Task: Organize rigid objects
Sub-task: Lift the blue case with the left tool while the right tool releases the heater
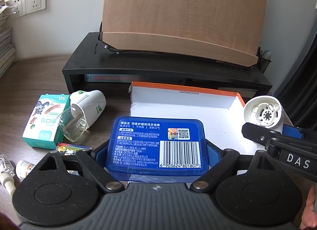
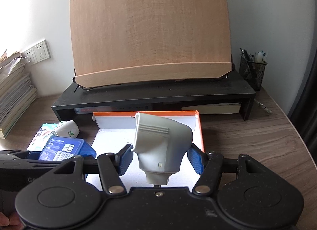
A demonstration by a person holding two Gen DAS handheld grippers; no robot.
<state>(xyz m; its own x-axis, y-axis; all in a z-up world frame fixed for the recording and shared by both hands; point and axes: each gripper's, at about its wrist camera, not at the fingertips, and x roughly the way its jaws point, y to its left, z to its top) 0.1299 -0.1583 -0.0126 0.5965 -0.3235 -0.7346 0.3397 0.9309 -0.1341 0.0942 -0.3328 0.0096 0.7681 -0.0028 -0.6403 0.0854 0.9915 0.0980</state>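
Left gripper [image 1: 156, 150] pinches blue floss-pick box [image 1: 156, 142] between blue pads, barcode up, held at near-left edge of orange-rimmed cardboard box [image 1: 186, 89]. Right gripper [image 2: 161, 159] clamps white plastic device [image 2: 161, 140] over white floor of orange-rimmed cardboard box, which sits mid-desk before black monitor riser [image 2: 154, 95]; visible floor bare. Left part of desk [image 1: 25, 83]: green bandage carton [image 1: 45, 121], white mosquito-repellent heater [image 1: 89, 105] with clear bottle, small vial [image 1: 23, 168]. Mesh pen holder [image 2: 252, 71] with pens at far-right corner.
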